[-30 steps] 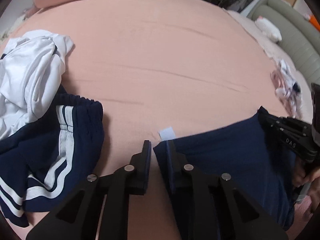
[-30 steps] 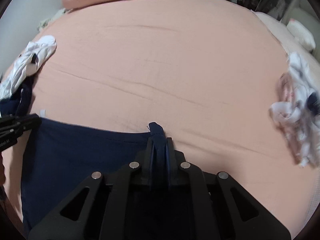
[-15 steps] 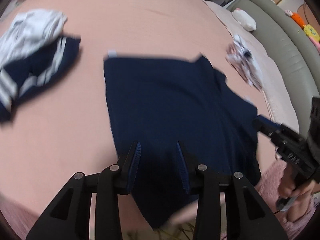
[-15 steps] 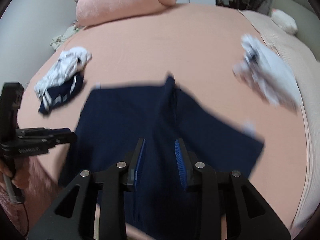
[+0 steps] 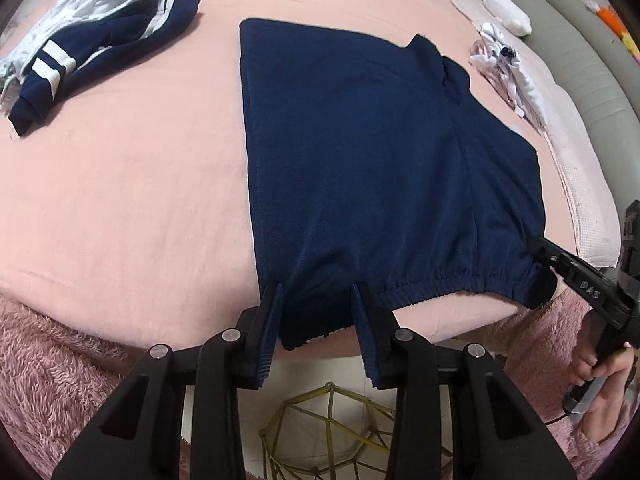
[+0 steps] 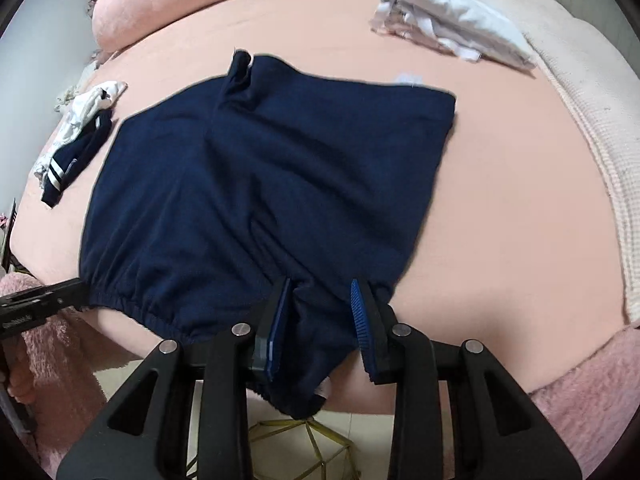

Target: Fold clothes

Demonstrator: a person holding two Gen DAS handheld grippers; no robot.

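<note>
- The navy shorts [image 5: 360,160] lie spread flat on the pink bed [image 5: 120,180], waistband at the near edge and partly hanging over it, leg hems toward the far side.
- My left claw [image 5: 318,320] has its jaws apart, straddling the left corner of the waistband without pinching it. My right claw [image 6: 320,320] is likewise spread wide around the right corner, the cloth sagging loose between the pads.
- As I judge it, the step in hand is taking hold of both waistband corners, ready to fold.
- To do it well, I would close each claw on the thick elastic itself, not on the thin fabric above it, since that slick knit looks likely to slip out of a shallow bite.
- I would take both layers at each corner, so the front and back travel together.
- I would keep the two claws level and evenly apart when lifting, so the gathered waistband [image 5: 448,284] stays straight rather than bunching.
- One leg hem is turned up at the far side [image 6: 240,68]; it may want smoothing before any crease is set.
- The striped navy-and-white garment [image 5: 100,32] toward the far left corner and the white pile [image 6: 452,32] toward the far right lie well apart from the shorts, so neither should snag.
</note>
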